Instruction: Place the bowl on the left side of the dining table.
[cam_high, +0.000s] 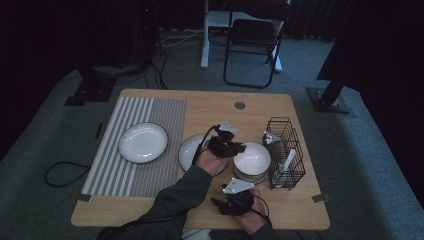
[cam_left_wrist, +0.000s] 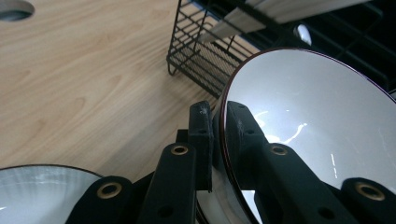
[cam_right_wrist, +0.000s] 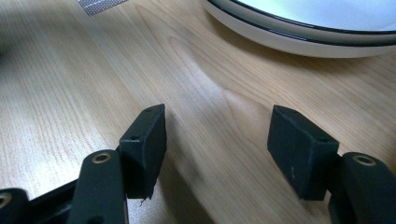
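Pinching the bowl (cam_left_wrist: 317, 121) rim, left gripper (cam_left_wrist: 219, 126) jaws either side

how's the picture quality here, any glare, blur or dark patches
High view: dim, the room around the table nearly black. Left gripper view: sharp, with bright glare streaks inside the bowl that the left gripper pinches by the rim. Right gripper view: the open right gripper is crisp, the wood grain under it smeared.

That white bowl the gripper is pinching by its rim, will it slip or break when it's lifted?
The top bowl looks glossy, so its rim may slip between the left gripper's pads. It seems hard like ceramic, so probably stiff but breakable if dropped. Held by one edge, it will likely tilt, and it could clink against the bowls stacked beneath it.
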